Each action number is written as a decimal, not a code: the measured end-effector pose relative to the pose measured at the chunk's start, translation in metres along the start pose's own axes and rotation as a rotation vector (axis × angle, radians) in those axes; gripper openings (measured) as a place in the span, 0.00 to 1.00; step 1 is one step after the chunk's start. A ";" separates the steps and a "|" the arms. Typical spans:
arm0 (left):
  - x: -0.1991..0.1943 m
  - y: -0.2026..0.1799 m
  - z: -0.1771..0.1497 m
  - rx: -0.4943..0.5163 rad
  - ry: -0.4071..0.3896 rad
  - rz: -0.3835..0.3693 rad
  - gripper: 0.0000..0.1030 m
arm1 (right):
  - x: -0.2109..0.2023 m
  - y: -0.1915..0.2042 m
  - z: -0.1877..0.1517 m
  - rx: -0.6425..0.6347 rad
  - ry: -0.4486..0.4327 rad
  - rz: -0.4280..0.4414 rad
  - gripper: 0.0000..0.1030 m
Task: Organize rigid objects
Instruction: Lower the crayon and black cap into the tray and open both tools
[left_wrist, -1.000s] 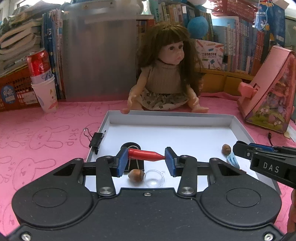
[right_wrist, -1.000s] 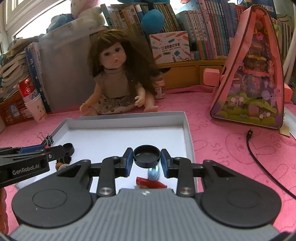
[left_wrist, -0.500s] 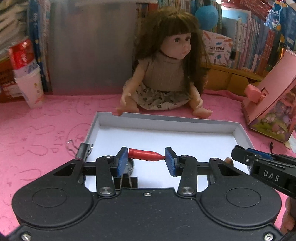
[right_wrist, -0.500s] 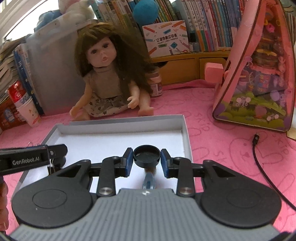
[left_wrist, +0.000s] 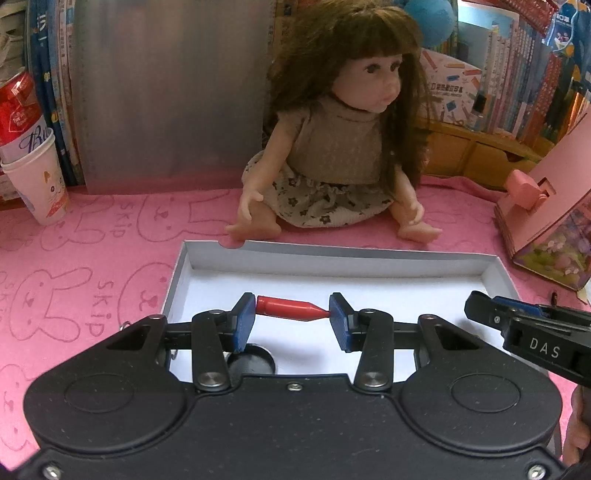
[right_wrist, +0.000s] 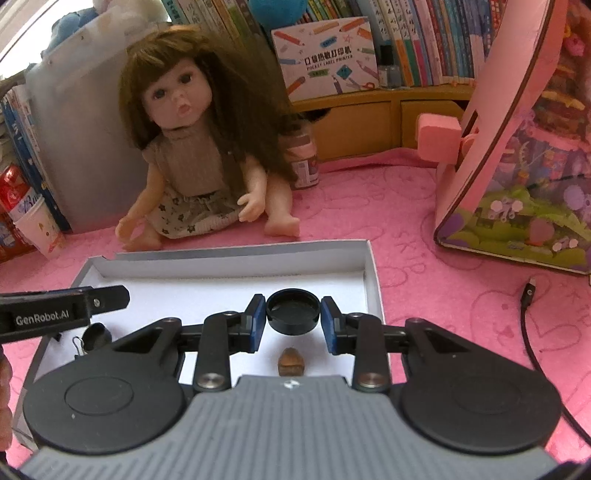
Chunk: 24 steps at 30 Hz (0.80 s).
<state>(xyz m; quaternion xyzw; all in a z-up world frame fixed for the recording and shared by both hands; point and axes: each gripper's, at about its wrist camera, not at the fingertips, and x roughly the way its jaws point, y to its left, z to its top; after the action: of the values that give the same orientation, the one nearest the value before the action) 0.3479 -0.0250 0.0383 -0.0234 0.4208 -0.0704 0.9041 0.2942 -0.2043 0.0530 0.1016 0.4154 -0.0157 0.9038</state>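
Observation:
My left gripper (left_wrist: 292, 320) is shut on a red bullet-shaped piece (left_wrist: 290, 308), held end to end between the blue pads above the white tray (left_wrist: 369, 258). A black round cap (left_wrist: 251, 363) lies in the tray just under its left finger. In the right wrist view my right gripper (right_wrist: 293, 320) is shut on another black round cap (right_wrist: 293, 311) over the tray (right_wrist: 229, 254). A brown nut (right_wrist: 291, 365) lies in the tray below it. The left gripper's finger (right_wrist: 62, 312) reaches in from the left, and the right gripper's finger (left_wrist: 532, 332) shows at the right of the left wrist view.
A doll (left_wrist: 340, 147) sits on the pink cloth right behind the tray. A paper cup with a red can (left_wrist: 33, 162) stands far left. A pink toy house (right_wrist: 517, 147) is at the right, a black cable (right_wrist: 532, 325) beside it. A binder clip (right_wrist: 79, 345) lies at the tray's left.
Both grippers moved forward over the tray toward the doll, each keeping its hold. The nut, clear dome and clip near the front edge slid out of the left wrist view.

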 end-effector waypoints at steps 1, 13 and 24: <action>0.002 0.001 0.000 0.000 0.003 0.005 0.40 | 0.002 0.000 -0.001 -0.002 0.003 -0.003 0.37; 0.014 -0.002 -0.006 0.039 0.008 0.039 0.40 | 0.016 0.002 -0.004 -0.034 0.037 -0.023 0.37; 0.015 -0.008 -0.010 0.086 -0.009 0.083 0.41 | 0.018 0.005 -0.005 -0.062 0.051 -0.018 0.39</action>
<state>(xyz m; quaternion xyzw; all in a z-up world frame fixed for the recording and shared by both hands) 0.3491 -0.0351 0.0213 0.0329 0.4140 -0.0506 0.9083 0.3023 -0.1976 0.0370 0.0702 0.4395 -0.0083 0.8955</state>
